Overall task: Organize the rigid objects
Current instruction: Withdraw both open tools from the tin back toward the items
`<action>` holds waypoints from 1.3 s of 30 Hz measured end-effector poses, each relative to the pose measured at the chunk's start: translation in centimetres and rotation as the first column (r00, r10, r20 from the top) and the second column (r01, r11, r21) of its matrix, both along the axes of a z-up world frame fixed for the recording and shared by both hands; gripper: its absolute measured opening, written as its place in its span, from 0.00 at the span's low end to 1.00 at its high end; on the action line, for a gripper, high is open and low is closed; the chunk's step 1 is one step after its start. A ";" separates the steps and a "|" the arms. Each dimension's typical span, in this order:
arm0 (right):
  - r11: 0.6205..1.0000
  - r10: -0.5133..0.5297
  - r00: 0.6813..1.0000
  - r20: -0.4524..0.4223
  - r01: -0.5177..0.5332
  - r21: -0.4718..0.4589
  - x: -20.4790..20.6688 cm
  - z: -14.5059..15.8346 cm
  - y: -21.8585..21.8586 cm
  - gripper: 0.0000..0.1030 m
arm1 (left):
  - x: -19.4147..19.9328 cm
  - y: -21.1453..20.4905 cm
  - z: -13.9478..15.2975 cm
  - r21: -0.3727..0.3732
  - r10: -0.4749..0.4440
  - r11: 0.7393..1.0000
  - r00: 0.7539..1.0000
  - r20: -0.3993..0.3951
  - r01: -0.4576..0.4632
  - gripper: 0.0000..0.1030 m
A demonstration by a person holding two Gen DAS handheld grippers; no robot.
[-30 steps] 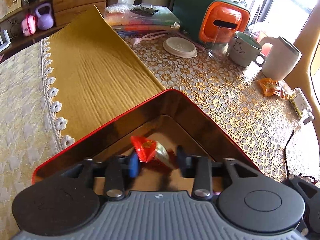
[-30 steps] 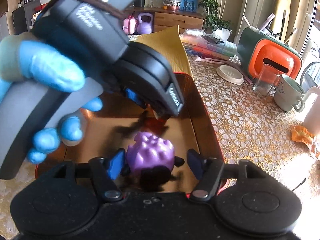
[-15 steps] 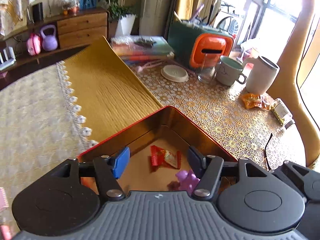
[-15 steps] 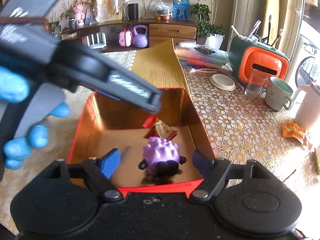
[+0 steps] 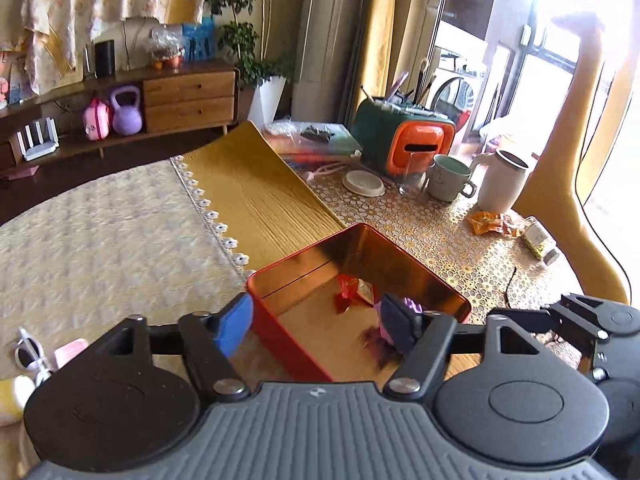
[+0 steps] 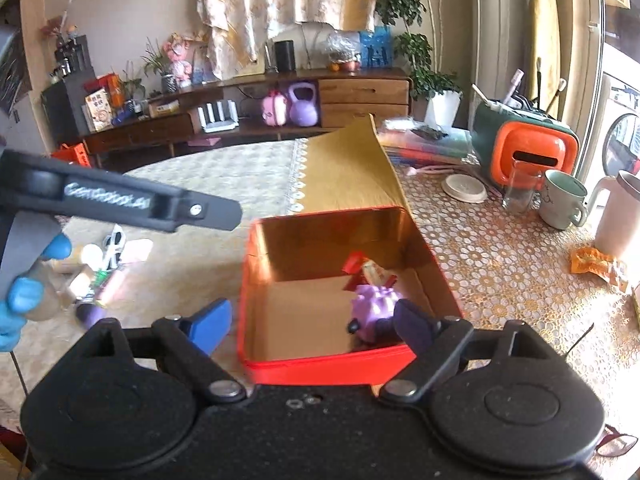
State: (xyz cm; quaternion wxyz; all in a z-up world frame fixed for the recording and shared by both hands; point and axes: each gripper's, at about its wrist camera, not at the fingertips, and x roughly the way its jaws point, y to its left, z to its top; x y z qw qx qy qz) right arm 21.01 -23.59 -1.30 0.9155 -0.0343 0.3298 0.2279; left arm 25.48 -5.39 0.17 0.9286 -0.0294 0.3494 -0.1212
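Living room, sunlit; a long table under a cream lace cloth (image 5: 100,240) with a mustard runner (image 5: 256,184), and mugs, a glass and an orange-fronted caddy crowded at the far end. Near the table's middle sits an open red tin box (image 6: 332,366) with a gold inside. In it lie a red-wrapped candy (image 6: 370,270) and a purple spiky toy (image 6: 374,306), touching or nearly so, toward the box's right side. Both tools have just let go: a second ago the left gripper (image 5: 316,322) had the candy between its pads and the right gripper (image 6: 316,322) bracketed the toy; now both jaws have been opening, stand wide, and hold nothing, pulled back above the box. Two items look sorted. To the left on the cloth waits a loose cluster (image 6: 100,268), sunglasses and small tubes among them, blurred. Judging by that, more fetching remains, likely from that pile.
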 end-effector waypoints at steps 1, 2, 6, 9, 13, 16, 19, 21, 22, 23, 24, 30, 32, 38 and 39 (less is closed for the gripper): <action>1.000 0.010 1.000 0.002 -0.010 0.006 -0.4 0.1 0.2 0.88 | -0.8 0.5 0.2 0.001 0.005 1.000 1.000 0.011 -0.005 0.71; 1.000 0.016 1.000 0.006 -0.016 0.008 -0.7 0.3 0.4 0.88 | -1.5 0.9 0.3 0.007 0.009 1.000 1.000 0.019 -0.009 0.71; 0.999 0.034 0.999 0.020 -0.034 0.021 -2.1 0.7 1.4 0.90 | -4.1 2.9 0.7 0.012 0.019 1.000 0.999 0.034 -0.020 0.71; 0.998 0.057 0.998 0.020 -0.057 0.036 -2.8 0.8 2.2 0.92 | -5.9 4.7 0.7 0.011 0.034 0.999 0.999 0.033 -0.034 0.75; 0.994 0.089 0.995 0.036 -0.091 0.052 -3.9 0.9 3.7 0.99 | -8.4 7.2 0.5 0.027 0.077 0.996 0.995 0.059 -0.079 0.80; 0.990 0.116 0.993 0.036 -0.118 0.073 -4.5 0.9 4.8 1.00 | -10.1 9.1 0.2 0.018 0.109 0.994 0.992 0.071 -0.110 0.83; 0.987 0.135 0.990 0.030 -0.138 0.086 -4.8 0.7 5.8 1.00 | -11.7 10.9 -0.4 0.027 0.153 0.987 0.985 0.084 -0.155 0.85; 0.985 0.145 0.989 0.022 -0.146 0.094 -4.9 0.6 6.4 1.00 | -12.7 12.2 -0.8 0.036 0.182 0.982 0.979 0.089 -0.186 0.85; 0.984 0.149 0.989 0.017 -0.150 0.099 -4.9 0.5 6.7 1.00 | -13.1 12.8 -1.0 0.038 0.193 0.980 0.977 0.091 -0.197 0.85; 0.983 0.151 0.988 0.012 -0.152 0.105 -4.8 0.3 7.0 1.00 | -13.7 13.4 -1.2 0.038 0.207 0.977 0.974 0.094 -0.212 0.85; 0.982 0.153 0.988 0.008 -0.153 0.110 -4.8 0.3 7.4 1.00 | -14.1 14.0 -1.4 0.040 0.223 0.973 0.970 0.100 -0.228 0.85; 0.977 0.176 0.984 -0.028 -0.171 0.127 -4.7 -0.7 9.3 1.00 | -16.5 16.8 -3.5 0.084 0.302 0.946 0.944 0.133 -0.314 0.89; 0.976 0.185 0.982 -0.041 -0.178 0.128 -4.6 -1.1 10.1 1.00 | -17.0 17.7 -4.4 0.096 0.325 0.936 0.938 0.122 -0.337 0.89; 0.971 0.222 0.973 -0.061 -0.215 0.103 -4.4 -2.0 12.4 1.00 | -17.5 20.7 -7.1 0.058 0.406 0.910 0.911 0.070 -0.410 0.89; 0.969 0.237 0.969 -0.064 -0.231 0.093 -4.4 -2.2 12.9 1.00 | -17.5 21.0 -7.5 0.053 0.413 0.908 0.908 0.066 -0.416 0.89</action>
